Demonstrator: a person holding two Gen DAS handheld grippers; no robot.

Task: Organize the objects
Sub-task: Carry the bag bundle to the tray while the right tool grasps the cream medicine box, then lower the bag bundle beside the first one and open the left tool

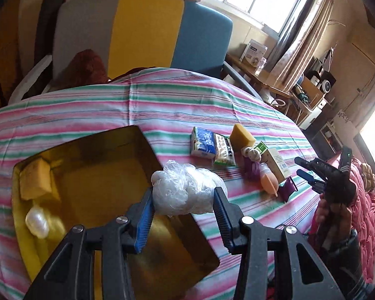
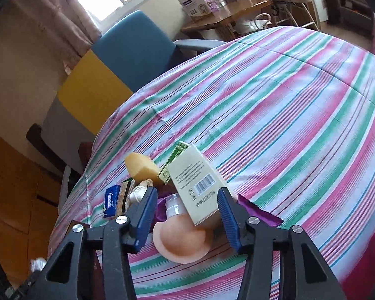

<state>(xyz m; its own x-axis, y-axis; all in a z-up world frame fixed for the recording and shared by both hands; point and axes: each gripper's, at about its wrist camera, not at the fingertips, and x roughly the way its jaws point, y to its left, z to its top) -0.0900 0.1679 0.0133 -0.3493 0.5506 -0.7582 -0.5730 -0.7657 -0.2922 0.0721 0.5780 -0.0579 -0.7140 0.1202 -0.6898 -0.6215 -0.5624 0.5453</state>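
My left gripper (image 1: 185,195) is shut on a crumpled clear plastic bag (image 1: 185,185), held just above the right rim of a golden tin (image 1: 142,135). Inside the tin lie a yellow sponge (image 1: 35,180) and a pearly white lump (image 1: 37,222). My right gripper (image 2: 187,195) stands open, low over the striped cloth. A cream box (image 2: 197,187) and a peach bottle (image 2: 182,242) show between its fingers; the left pad stands off them. From the left wrist view the right gripper (image 1: 300,167) sits just right of that box (image 1: 278,165).
A tissue pack (image 1: 202,142), a snack packet (image 1: 222,150), a second yellow sponge (image 1: 242,136), white cord (image 1: 250,153) and a purple packet (image 2: 257,211) cluster by the box. A grey, yellow and blue chair (image 1: 142,32) stands behind the table. A hand (image 1: 335,215) holds the right gripper.
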